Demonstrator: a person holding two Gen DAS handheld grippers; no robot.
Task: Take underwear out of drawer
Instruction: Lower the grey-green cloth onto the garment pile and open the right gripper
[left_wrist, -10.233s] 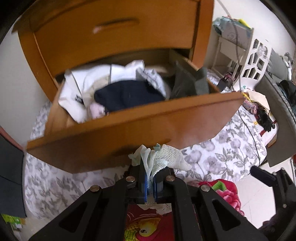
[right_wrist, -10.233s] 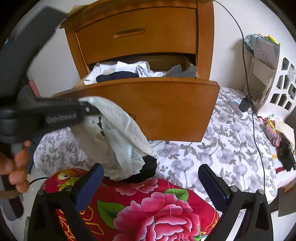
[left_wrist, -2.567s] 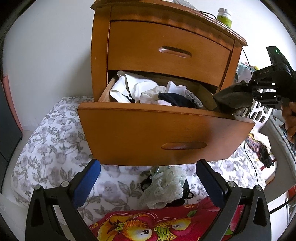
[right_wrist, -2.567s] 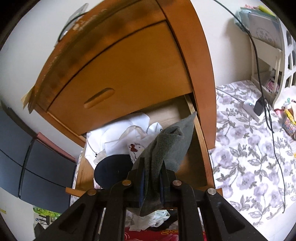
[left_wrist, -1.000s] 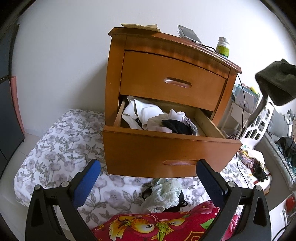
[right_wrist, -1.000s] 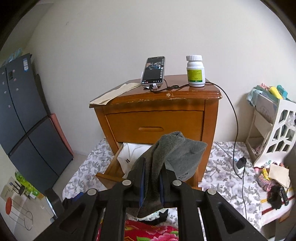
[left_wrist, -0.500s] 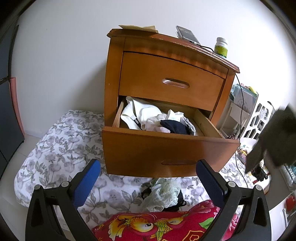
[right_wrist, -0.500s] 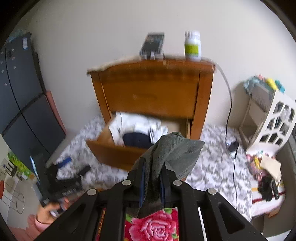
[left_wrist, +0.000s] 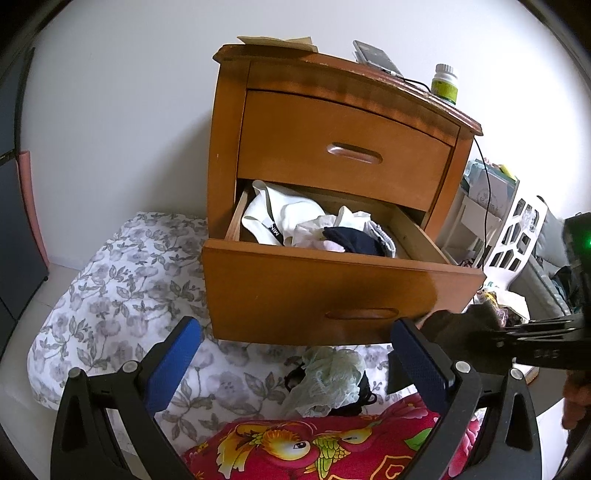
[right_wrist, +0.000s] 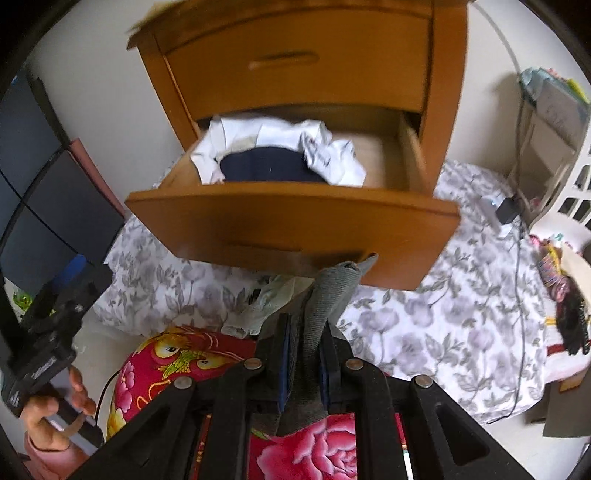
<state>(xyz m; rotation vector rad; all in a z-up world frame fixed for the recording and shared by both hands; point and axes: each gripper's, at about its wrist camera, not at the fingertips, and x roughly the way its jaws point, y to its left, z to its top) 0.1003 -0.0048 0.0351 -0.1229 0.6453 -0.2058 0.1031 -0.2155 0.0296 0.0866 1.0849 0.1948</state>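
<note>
The wooden drawer (left_wrist: 332, 284) (right_wrist: 295, 225) stands pulled out, holding white garments (left_wrist: 280, 218) (right_wrist: 332, 155) and a navy one (left_wrist: 354, 236) (right_wrist: 269, 168). My right gripper (right_wrist: 304, 354) is shut on a grey piece of underwear (right_wrist: 332, 295), low in front of the drawer. In the left wrist view it shows at the right (left_wrist: 491, 339) with the dark garment (left_wrist: 458, 328). A pale green lace piece (left_wrist: 328, 376) (right_wrist: 266, 299) lies on the floral bedding below. My left gripper (left_wrist: 295, 363) is open and holds nothing.
A phone (left_wrist: 373, 55) and a pill bottle (left_wrist: 445, 83) sit on the nightstand. A red flowered pillow (left_wrist: 317, 443) (right_wrist: 325, 446) lies nearest me. A white rack (left_wrist: 517, 236) and a cable with charger (right_wrist: 506, 210) are at the right, a dark cabinet (right_wrist: 55, 206) at the left.
My right gripper has come down from high above the nightstand to just in front of the drawer, over the lace pile, still clamping the grey underwear. The left gripper has barely moved.
</note>
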